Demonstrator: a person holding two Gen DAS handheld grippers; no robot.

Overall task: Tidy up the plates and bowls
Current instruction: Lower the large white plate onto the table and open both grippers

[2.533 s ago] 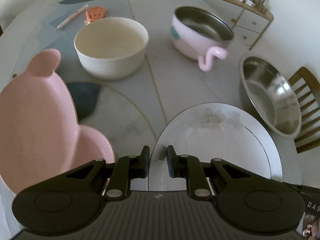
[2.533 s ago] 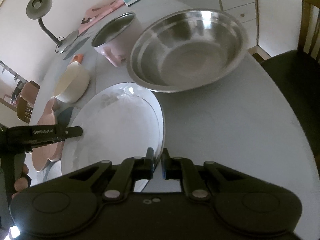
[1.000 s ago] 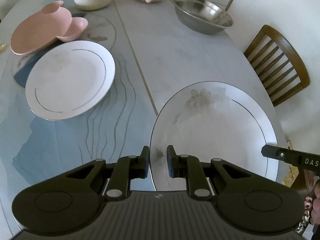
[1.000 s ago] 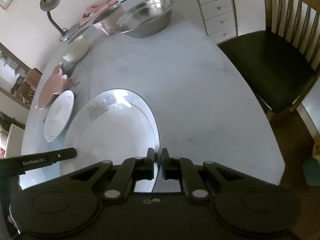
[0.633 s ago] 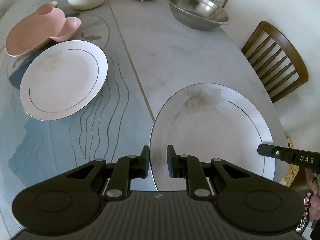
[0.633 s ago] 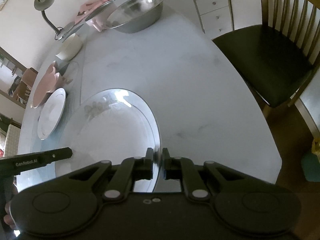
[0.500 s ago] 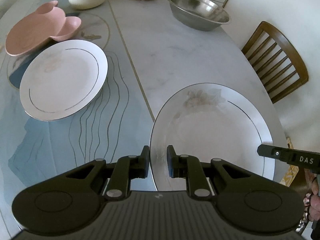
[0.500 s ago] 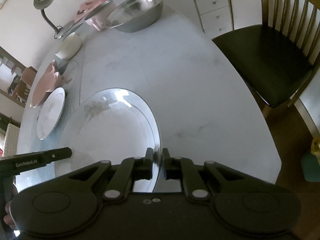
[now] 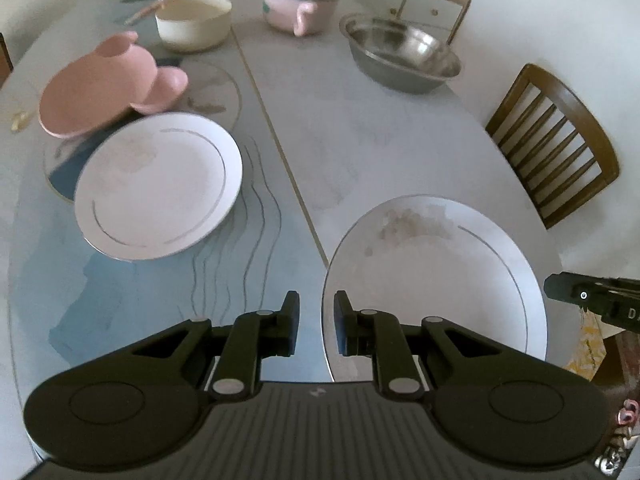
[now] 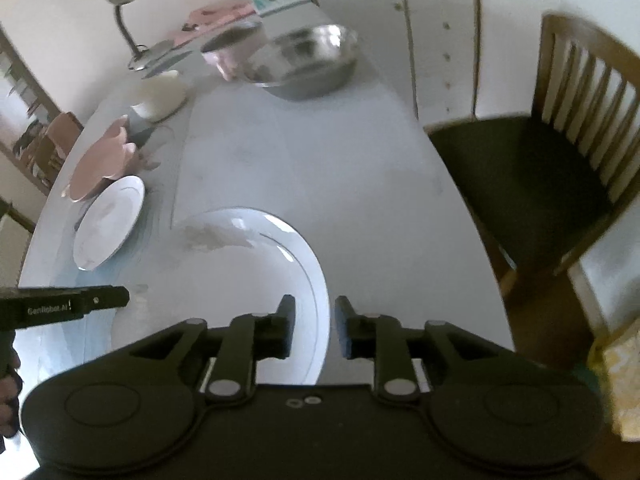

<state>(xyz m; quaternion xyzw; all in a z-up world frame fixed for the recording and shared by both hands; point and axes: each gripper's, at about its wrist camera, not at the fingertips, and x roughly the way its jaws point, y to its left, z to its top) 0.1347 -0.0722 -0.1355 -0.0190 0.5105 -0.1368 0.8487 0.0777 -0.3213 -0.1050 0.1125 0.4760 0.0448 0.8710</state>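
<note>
A large white plate (image 9: 432, 272) with a faint flower print and a thin ring lies at the near right end of the table. My left gripper (image 9: 317, 320) is shut on its left rim. The same plate (image 10: 240, 280) shows in the right wrist view, where my right gripper (image 10: 314, 320) straddles the right rim. Its jaws are opening and the pads stand clear of the rim. A second white plate (image 9: 160, 188) lies to the left, beside a pink bear-shaped dish (image 9: 96, 88). Farther back stand a cream bowl (image 9: 194, 24), a pink pot (image 9: 298, 8) and a steel bowl (image 9: 400, 56).
A wooden chair (image 10: 540, 184) with a dark seat stands close to the table's right edge. A desk lamp (image 10: 124, 12) and a tissue box sit at the far end, with white drawers behind. The marble table top (image 9: 360, 132) between the plates and the bowls is bare.
Both grippers carried the flowered plate from beside the steel bowl to the table's near end. In the last half second the right gripper's jaws parted off the rim and it lifted a little.
</note>
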